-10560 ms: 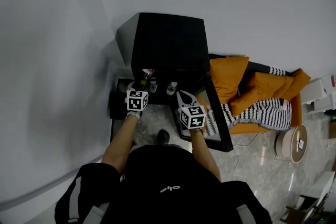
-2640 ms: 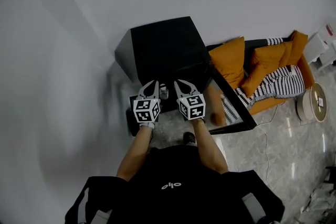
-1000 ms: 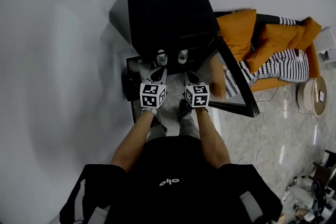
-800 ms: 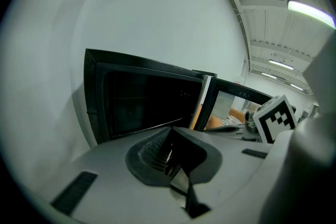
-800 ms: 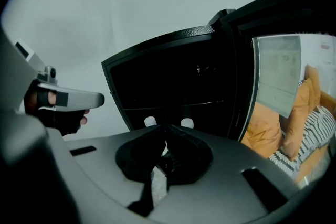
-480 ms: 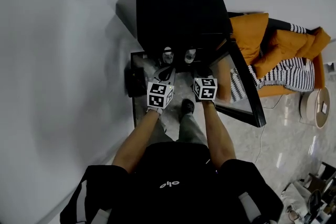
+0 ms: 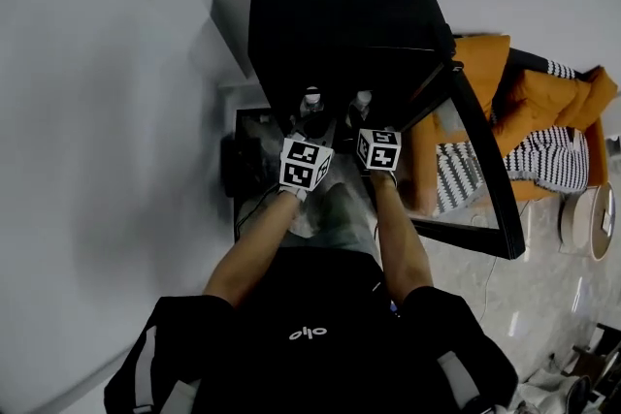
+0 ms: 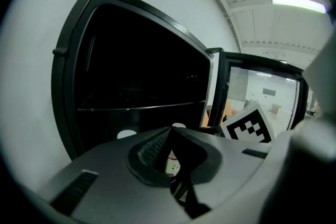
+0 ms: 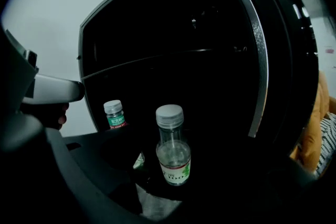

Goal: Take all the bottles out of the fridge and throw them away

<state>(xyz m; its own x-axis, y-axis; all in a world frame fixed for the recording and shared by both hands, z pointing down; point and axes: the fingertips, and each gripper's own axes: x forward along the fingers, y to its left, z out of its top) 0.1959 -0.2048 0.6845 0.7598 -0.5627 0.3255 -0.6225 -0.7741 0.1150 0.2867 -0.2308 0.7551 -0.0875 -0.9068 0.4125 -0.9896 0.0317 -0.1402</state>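
Bottle: clear, cylindrical plastic, pale-capped

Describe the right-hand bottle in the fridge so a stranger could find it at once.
Start at the black fridge against the white wall, its glass door swung open. In its lower compartment stand two small capped bottles; take the one nearer the door. This clear bottle is see-through with a label low down, while its neighbour wears a green label right under the cap.

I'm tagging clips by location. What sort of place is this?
Probably an indoor lounge corner: a black glass-door fridge, an orange sofa with a striped cushion, a polished stone floor.
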